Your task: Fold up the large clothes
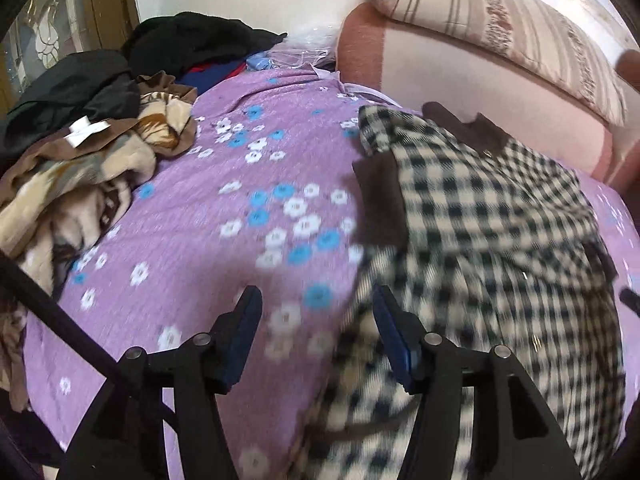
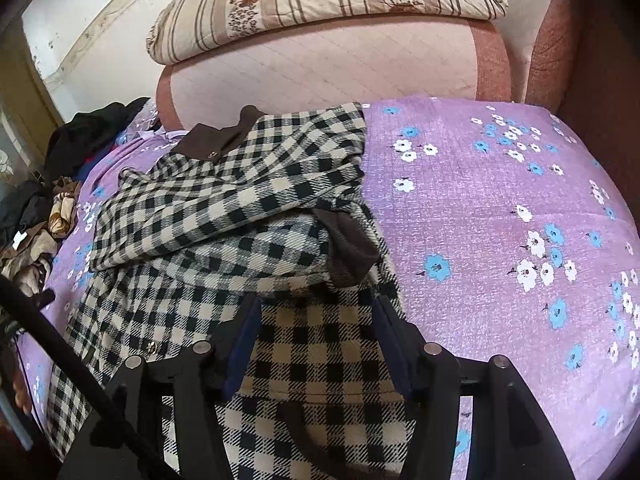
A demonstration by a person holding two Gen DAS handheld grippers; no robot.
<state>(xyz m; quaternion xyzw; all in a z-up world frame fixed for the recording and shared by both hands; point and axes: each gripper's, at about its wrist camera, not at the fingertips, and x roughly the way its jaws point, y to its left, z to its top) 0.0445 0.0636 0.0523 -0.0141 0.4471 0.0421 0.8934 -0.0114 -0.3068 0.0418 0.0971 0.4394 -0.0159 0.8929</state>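
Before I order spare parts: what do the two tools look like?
Both match. The left tool and right tool each have black angular plastic fingers lined with blue pads, silver round pivot pins and a black rod or cable crossing at lower left. No markings visible.

Purple bedsheet (image 2: 500,208) printed with white and blue flowers, spread across the bed. At its head, a pink padded headboard with rust-brown edges (image 2: 324,68), topped by a beige striped folded quilt (image 2: 320,4). Along the left side, a crumpled brown-and-cream patterned blanket (image 1: 84,176), just beside a heap of black clothes (image 1: 192,40) near a wooden-framed glass door (image 1: 52,24).
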